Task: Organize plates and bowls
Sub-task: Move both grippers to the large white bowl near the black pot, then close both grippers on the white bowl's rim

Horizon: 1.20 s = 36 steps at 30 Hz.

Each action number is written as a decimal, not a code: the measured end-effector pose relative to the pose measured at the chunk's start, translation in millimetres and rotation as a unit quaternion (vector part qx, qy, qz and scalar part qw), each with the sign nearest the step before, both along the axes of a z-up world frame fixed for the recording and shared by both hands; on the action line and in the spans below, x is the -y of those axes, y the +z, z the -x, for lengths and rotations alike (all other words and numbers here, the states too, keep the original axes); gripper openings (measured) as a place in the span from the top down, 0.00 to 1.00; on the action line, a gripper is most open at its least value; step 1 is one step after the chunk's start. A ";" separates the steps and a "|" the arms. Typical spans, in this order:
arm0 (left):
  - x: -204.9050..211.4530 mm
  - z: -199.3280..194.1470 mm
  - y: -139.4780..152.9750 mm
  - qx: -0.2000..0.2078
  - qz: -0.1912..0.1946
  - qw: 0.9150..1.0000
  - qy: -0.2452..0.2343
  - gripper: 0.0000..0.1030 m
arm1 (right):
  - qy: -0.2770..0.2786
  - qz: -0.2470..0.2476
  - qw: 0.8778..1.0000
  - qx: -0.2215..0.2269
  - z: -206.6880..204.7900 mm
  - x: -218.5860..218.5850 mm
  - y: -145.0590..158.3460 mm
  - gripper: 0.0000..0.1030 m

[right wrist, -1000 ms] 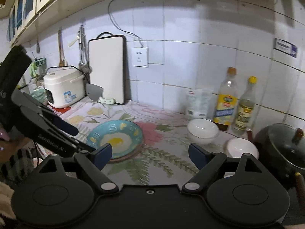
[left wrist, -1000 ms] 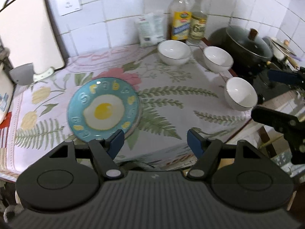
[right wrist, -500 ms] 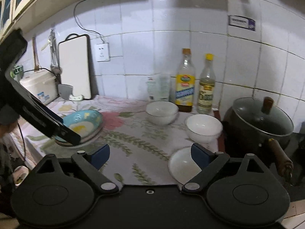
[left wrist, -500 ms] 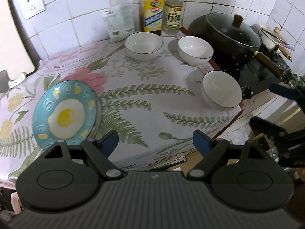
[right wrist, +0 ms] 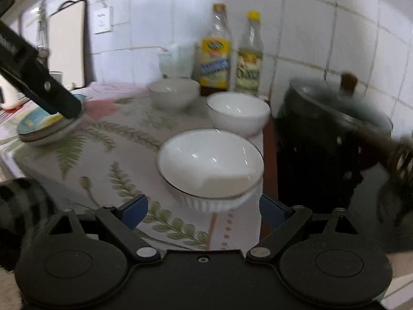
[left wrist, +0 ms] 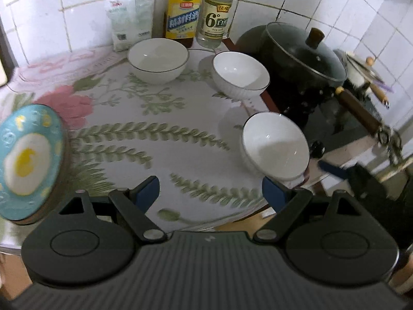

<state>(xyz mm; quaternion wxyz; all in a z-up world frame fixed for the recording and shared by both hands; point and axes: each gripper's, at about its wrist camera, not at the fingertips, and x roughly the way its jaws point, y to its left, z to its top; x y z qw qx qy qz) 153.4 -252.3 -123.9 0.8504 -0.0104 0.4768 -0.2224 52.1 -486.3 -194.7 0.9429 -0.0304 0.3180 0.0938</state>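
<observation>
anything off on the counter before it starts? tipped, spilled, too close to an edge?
Nothing tipped or spilled. One thing: the nearest white bowl sits close to the cloth's right edge beside the black pot. The other two bowls stand upright.

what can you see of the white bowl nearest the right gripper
The nearest white bowl looks like glazed ceramic, with a thin dark line round its rim and fine vertical ribs on its outer wall. It stands upright and empty on the fern-print tablecloth, near the cloth's edge beside the black stovetop. The right gripper is open just in front of it; nothing visibly touches it.
</observation>
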 end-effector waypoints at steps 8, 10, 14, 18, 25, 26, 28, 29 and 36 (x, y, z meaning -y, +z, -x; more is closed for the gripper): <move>47.7 -17.7 -26.0 0.024 0.036 0.998 -0.034 0.16 | -0.021 -0.015 0.999 0.018 -15.3 2.5 -37.0 0.07; 57.1 -20.4 -32.5 0.027 0.032 0.999 -0.033 0.16 | -0.022 -0.018 0.999 0.025 -18.3 1.5 -43.6 0.07; 67.3 -27.3 -48.9 0.013 0.028 0.999 -0.027 0.22 | -0.020 -0.016 0.999 0.034 -25.2 -1.8 -51.9 0.07; 69.6 -37.4 -68.7 -0.036 0.039 0.999 -0.012 0.47 | -0.020 -0.021 0.999 0.044 -30.5 -2.6 -56.3 0.07; 71.0 -45.5 -82.2 -0.047 0.059 0.997 -0.003 0.80 | -0.032 -0.030 0.997 0.067 -41.4 -9.1 -60.2 0.06; 71.1 -45.1 -82.3 -0.048 0.062 0.997 -0.005 0.81 | -0.033 -0.030 0.996 0.071 -40.9 -9.9 -60.9 0.06; 72.0 -43.5 -81.3 -0.043 0.058 0.997 -0.008 0.81 | -0.036 -0.031 0.996 0.072 -39.7 -10.7 -61.6 0.06; 71.9 -42.7 -80.6 -0.044 0.056 0.997 -0.007 0.81 | -0.038 -0.033 0.996 0.070 -39.3 -11.2 -61.1 0.06; 62.1 -29.7 -67.8 -0.032 0.038 0.999 -0.011 0.82 | -0.034 -0.052 0.996 0.059 -29.3 -17.7 -51.4 0.06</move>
